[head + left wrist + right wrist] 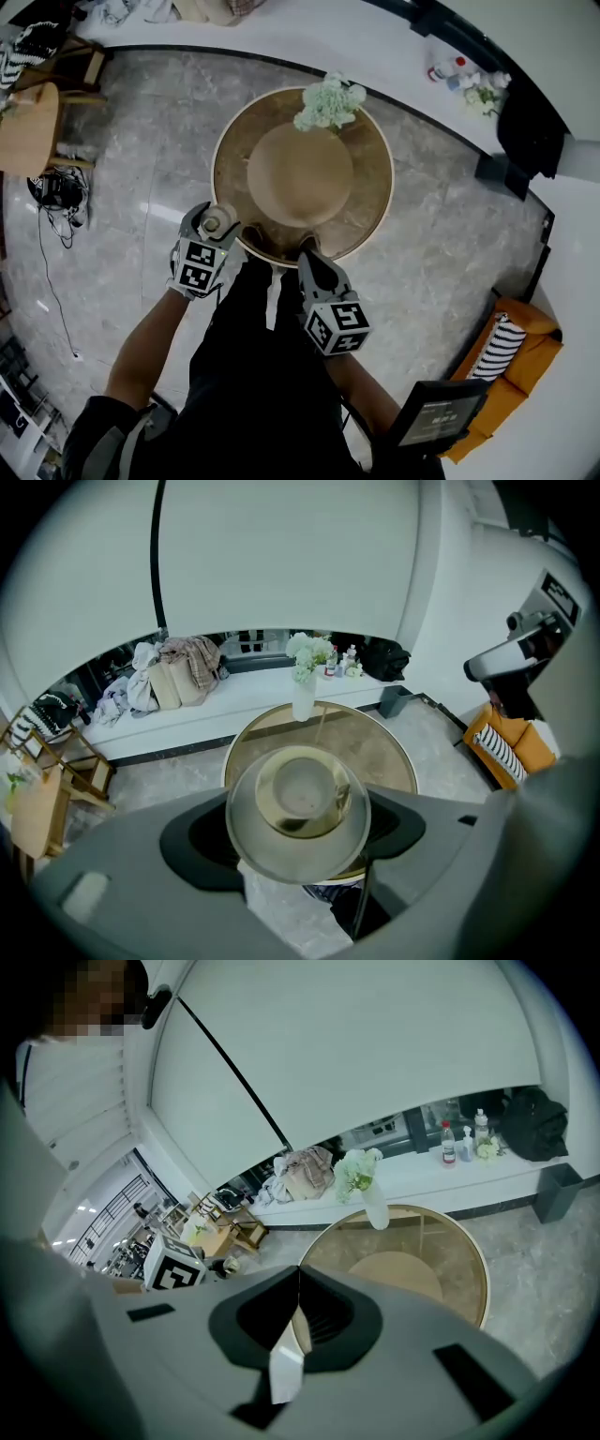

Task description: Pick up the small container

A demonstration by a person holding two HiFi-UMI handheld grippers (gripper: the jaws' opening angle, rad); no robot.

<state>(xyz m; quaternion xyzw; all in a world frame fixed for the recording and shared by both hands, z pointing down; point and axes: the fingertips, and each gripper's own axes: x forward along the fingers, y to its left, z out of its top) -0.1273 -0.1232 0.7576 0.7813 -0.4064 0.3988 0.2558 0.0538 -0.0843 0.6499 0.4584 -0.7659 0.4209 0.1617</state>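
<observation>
Head view, looking steeply down: a person in black stands at a round glass tabletop (373, 199) with a gold rim, at the centre of the frame, a gripper in each hand. The left gripper (215, 232), at the tabletop's lower left edge, grips the small container (219, 221), a round clear vessel with a wide lip. In the left gripper view the fingers (141, 874) are clamped on either side of it, with grey floor showing below it. The right gripper (307, 247) sits at the lower edge of the rim, and the right gripper view shows its fingers (246, 1324) pressed together on nothing.

A vase of pale flowers (330, 101) stands at the tabletop's upper edge, and a round tan disc (298, 173) shows through the glass. The floor (141, 150) is grey veined stone. A white ledge (309, 37) curves across the top of the frame, carrying bottles (450, 70) at the upper right. Wooden furniture (28, 127) stands at the upper left, with tangled cables (58, 192) just below it. An orange sofa (530, 361) with a striped cushion (497, 347) fills the lower right, near a dark screen (436, 412).
</observation>
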